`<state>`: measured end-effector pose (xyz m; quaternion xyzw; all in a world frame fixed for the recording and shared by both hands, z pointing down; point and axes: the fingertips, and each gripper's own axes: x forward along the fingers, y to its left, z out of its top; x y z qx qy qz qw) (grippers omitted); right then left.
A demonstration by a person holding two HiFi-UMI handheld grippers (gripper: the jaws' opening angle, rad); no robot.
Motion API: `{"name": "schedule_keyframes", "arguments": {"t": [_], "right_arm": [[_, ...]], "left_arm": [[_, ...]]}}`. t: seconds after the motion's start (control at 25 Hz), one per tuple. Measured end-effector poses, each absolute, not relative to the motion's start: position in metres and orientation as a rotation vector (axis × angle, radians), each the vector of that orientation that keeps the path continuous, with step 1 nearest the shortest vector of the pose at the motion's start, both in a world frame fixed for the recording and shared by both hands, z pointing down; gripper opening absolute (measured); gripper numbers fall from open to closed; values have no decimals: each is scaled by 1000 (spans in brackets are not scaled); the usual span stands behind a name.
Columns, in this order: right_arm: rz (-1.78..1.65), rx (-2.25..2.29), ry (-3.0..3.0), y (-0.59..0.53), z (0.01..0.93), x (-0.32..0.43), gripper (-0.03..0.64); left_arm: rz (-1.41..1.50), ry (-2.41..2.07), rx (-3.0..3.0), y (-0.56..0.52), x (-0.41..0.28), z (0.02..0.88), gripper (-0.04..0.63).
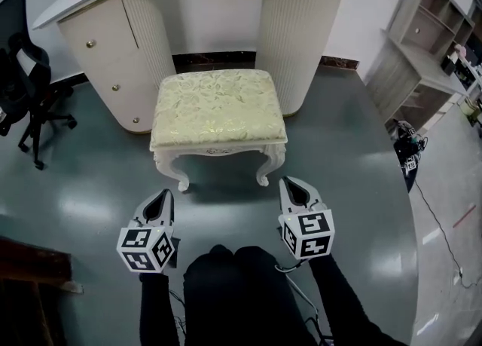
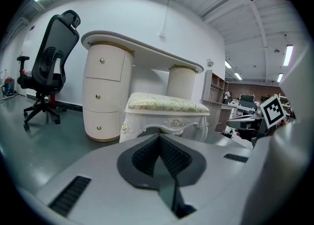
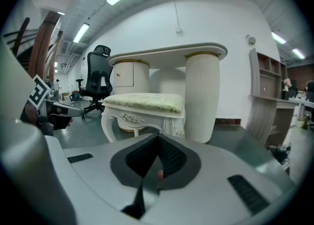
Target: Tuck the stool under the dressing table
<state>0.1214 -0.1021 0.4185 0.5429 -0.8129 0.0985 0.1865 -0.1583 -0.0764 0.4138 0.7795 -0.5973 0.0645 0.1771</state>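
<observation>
A white carved stool point(image 1: 218, 114) with a pale floral cushion stands on the grey floor, its back half in the knee gap of the cream dressing table point(image 1: 203, 5). It also shows in the left gripper view as the stool point(image 2: 167, 111) and in the right gripper view as the stool point(image 3: 144, 109). My left gripper point(image 1: 164, 195) hovers just short of the stool's front left leg, jaws shut, holding nothing. My right gripper point(image 1: 289, 183) hangs by the front right leg, also shut and empty. Neither touches the stool.
A black office chair point(image 1: 26, 81) stands at the left of the table. An open shelf unit point(image 1: 429, 50) lines the right wall, with a cable and dark gear point(image 1: 409, 148) on the floor beside it. My dark-clad knees point(image 1: 233, 284) fill the bottom centre.
</observation>
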Motion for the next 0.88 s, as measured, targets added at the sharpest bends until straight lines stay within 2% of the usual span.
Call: {"name": "schedule_keyframes", "arguments": {"t": [0.88], "right_arm": [[236, 1600, -2159, -126, 460, 128, 5]], "left_arm": [[307, -1723, 2109, -115, -193, 472, 9]]}}
